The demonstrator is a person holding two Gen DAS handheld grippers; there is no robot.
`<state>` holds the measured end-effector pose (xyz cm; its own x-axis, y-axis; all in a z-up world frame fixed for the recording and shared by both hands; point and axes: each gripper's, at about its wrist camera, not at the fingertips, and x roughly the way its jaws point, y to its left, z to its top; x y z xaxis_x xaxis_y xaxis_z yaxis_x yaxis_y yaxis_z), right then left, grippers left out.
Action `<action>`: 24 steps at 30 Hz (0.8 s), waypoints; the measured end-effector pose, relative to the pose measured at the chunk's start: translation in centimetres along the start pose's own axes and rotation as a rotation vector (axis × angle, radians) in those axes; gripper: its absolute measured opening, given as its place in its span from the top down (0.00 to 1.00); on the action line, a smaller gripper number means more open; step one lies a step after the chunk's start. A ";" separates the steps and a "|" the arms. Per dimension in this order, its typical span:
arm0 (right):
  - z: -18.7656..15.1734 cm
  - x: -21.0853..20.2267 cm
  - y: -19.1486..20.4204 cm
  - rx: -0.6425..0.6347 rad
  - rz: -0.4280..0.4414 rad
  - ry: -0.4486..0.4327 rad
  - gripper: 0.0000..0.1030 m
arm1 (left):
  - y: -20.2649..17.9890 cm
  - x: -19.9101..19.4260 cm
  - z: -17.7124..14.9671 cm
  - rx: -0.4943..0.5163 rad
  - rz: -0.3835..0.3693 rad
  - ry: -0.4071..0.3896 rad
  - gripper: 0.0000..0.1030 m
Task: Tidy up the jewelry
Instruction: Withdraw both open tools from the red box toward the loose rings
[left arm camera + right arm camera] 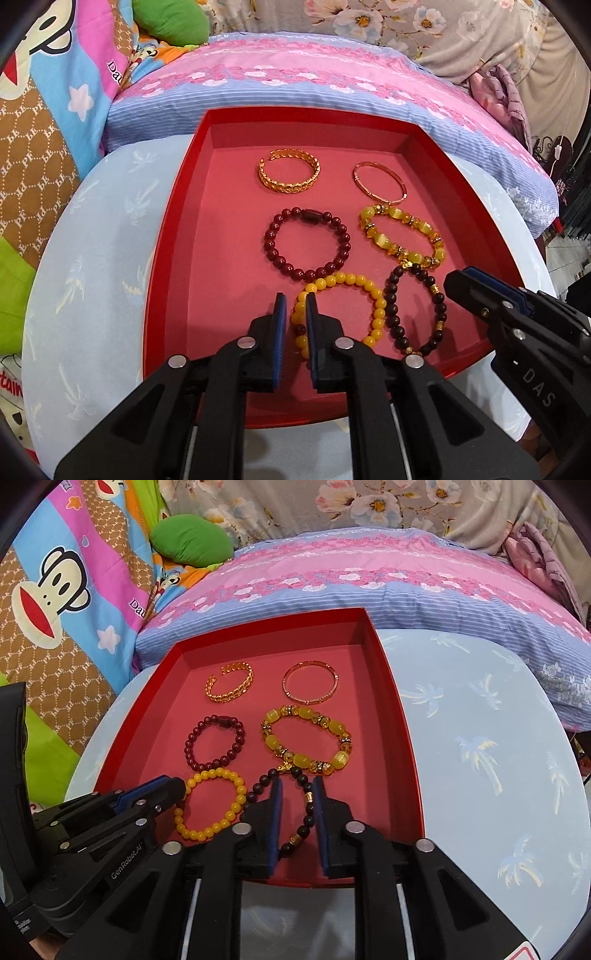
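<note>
Two grippers: both angled down over the red tray (177, 236).
Left gripper (295, 301): jaws slightly apart, straddling yellow bracelet (338, 314), pads not pressing.
Right gripper (297, 786): jaws slightly apart, straddling dark bracelet (308, 814).

You have six bracelets lying flat in the red tray (177, 206), two per row. At the far end sit a gold cuff (289, 169) and a thin rose bangle (380, 182). In the middle lie dark red beads (306, 243) and chunky yellow stones (402, 236). Nearest you, the yellow bead loop (341, 314) touches the dark brown bead loop (413, 314), which meets the chunky one's charm.
</note>
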<state>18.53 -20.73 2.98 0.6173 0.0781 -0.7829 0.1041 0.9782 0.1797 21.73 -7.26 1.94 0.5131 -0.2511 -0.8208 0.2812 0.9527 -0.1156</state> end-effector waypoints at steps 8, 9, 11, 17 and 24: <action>-0.1 -0.7 0.1 0.008 0.011 -0.007 0.79 | -0.2 -0.2 0.0 -0.008 0.004 0.001 0.80; -0.1 -0.8 0.1 0.008 0.012 -0.009 0.79 | -0.2 -0.3 -0.1 -0.007 0.005 -0.001 0.80; -0.1 -1.2 0.3 0.006 0.014 -0.015 0.79 | -0.3 -0.6 -0.1 -0.005 0.007 -0.005 0.80; -0.3 -2.9 0.8 0.002 0.024 -0.038 0.79 | -0.9 -2.1 -0.3 0.010 0.011 -0.023 0.80; -1.8 -5.5 1.4 -0.008 0.033 -0.049 0.79 | -1.5 -4.6 -1.8 0.016 0.006 -0.043 0.75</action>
<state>13.84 -19.44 6.46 0.6575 0.1014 -0.7466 0.0769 0.9767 0.2004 17.52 -7.20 4.94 0.5490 -0.2529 -0.7967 0.2905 0.9514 -0.1018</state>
